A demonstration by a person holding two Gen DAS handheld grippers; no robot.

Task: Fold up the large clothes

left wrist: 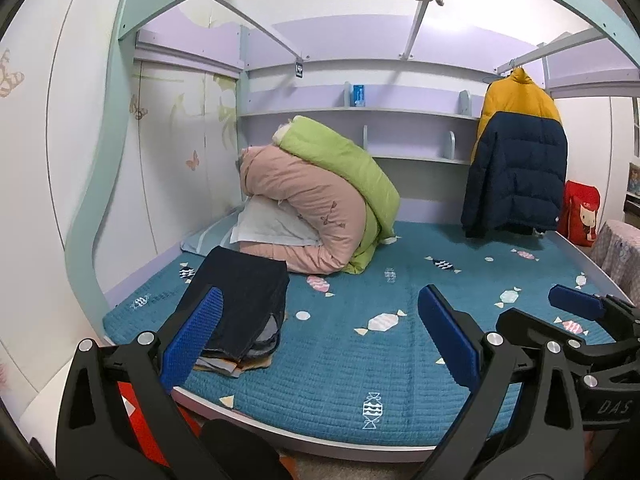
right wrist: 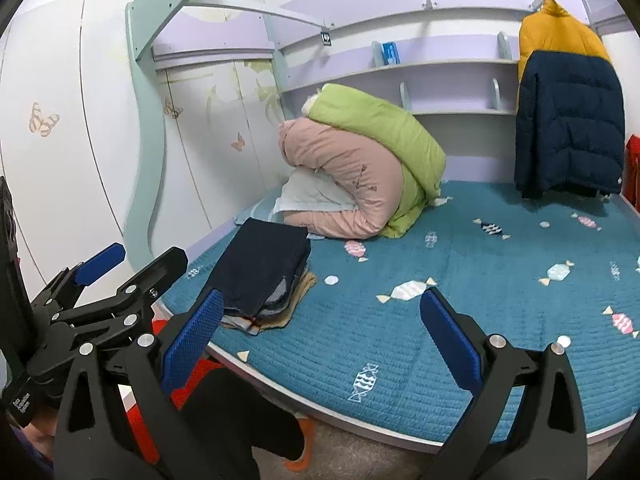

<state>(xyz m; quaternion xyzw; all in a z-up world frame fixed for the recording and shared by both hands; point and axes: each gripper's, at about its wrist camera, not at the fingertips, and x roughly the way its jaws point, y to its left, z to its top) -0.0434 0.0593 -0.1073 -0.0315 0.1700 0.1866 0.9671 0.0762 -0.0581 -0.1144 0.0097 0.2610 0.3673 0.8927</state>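
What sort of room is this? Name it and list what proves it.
Most likely a child's bedroom. A bed with a teal candy-print cover sits under a lavender frame with shelves, rolled quilts are piled at its head, and butterfly decals dot the wall. A puffer jacket hangs at the far corner.

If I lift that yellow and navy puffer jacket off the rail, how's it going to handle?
The puffer jacket looks thickly quilted, so probably light for its bulk. It hangs limp, so it would likely flop and sag once lifted. Its shell looks smooth, possibly slippery between the fingers.
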